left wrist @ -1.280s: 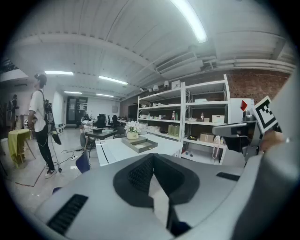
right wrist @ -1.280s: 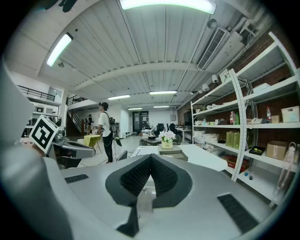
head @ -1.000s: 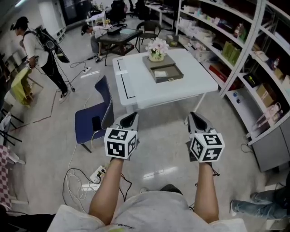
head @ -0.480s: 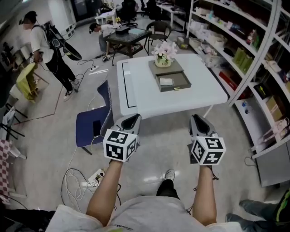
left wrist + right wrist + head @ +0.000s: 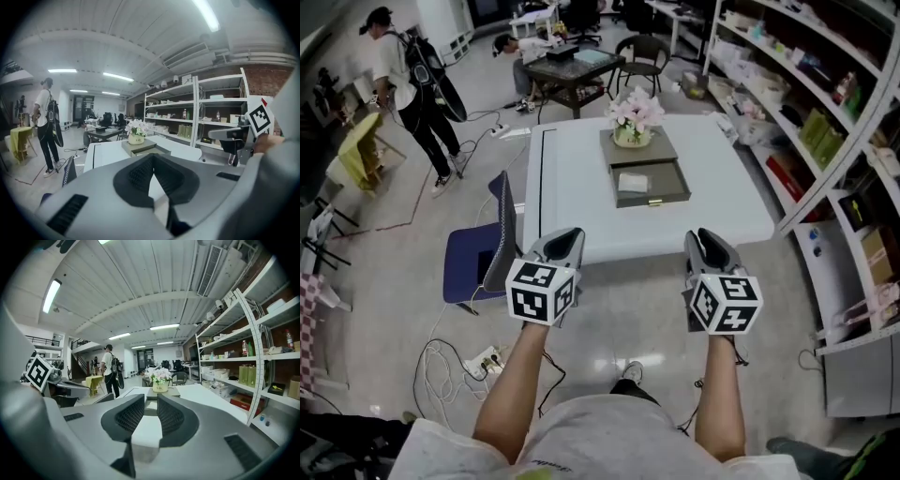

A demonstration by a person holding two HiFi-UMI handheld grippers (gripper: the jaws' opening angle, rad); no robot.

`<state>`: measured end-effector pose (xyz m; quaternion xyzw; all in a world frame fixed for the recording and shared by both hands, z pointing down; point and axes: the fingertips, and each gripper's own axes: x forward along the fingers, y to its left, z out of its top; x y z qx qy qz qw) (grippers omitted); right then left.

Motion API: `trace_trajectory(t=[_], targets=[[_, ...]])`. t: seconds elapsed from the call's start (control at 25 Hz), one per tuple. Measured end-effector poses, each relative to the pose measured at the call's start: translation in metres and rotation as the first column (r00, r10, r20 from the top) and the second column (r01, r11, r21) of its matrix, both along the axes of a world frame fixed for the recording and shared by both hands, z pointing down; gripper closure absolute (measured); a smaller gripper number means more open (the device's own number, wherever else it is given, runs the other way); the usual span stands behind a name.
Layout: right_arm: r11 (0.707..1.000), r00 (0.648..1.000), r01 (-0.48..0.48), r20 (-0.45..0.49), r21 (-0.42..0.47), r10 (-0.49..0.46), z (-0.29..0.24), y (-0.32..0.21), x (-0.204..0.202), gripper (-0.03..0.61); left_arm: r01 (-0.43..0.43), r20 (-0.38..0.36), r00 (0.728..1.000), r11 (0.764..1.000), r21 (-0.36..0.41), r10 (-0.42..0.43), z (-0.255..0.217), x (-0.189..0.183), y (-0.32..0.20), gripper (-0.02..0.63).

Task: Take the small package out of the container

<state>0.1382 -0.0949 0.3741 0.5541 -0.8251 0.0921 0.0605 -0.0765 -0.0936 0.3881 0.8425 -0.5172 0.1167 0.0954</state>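
Note:
A grey container (image 5: 637, 152) stands on the white table (image 5: 572, 187) with its drawer pulled out toward me. A small white package (image 5: 632, 182) lies in that drawer. Both grippers hang in the air short of the table's near edge, far from the container. My left gripper (image 5: 565, 236) is shut with nothing in it; its pads meet at the tip (image 5: 152, 157). The jaws of my right gripper (image 5: 703, 236) are opening, with a gap between the pads (image 5: 150, 401) and nothing between them. The container (image 5: 160, 391) shows straight ahead past the right jaws.
A pot of flowers (image 5: 633, 122) sits on top of the container. A blue chair (image 5: 473, 262) stands at the table's left. Shelving (image 5: 825, 103) lines the right side. A power strip and cables (image 5: 478, 361) lie on the floor. A person (image 5: 408, 75) stands far left.
The table and container have come nearer and sit lower in the head view as I walk toward them. Both grippers keep their place in front of me.

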Motion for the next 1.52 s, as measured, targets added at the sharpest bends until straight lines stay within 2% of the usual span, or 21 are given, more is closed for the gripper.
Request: trace_trajectory(t=[0.28,0.76,1.2,1.52], targets=[[0.998,0.998,0.067,-0.003,-0.008,-0.067,0.002,-0.053,0.025,0.467,0.064,-0.008,0.998,0.998,-0.027,-0.064,0.009,0.027,-0.042,0.609],[0.988,0.988,0.151,-0.008,-0.031,-0.151,0.011,-0.108,0.035,0.431,0.130,-0.007,0.991,0.991,-0.038,-0.131,0.015,0.036,-0.085,0.609],[0.973,0.977,0.197,-0.056,-0.118,-0.204,0.048,-0.171,0.009,0.425,0.101,0.006,0.995,0.994,-0.045,-0.101,0.034,0.031,-0.155,0.609],[0.943,0.969,0.203,-0.083,-0.265,-0.232,0.095,-0.231,-0.018,0.409,0.056,0.004,0.998,0.996,-0.069,-0.056,0.053,0.013,-0.229,0.608]])
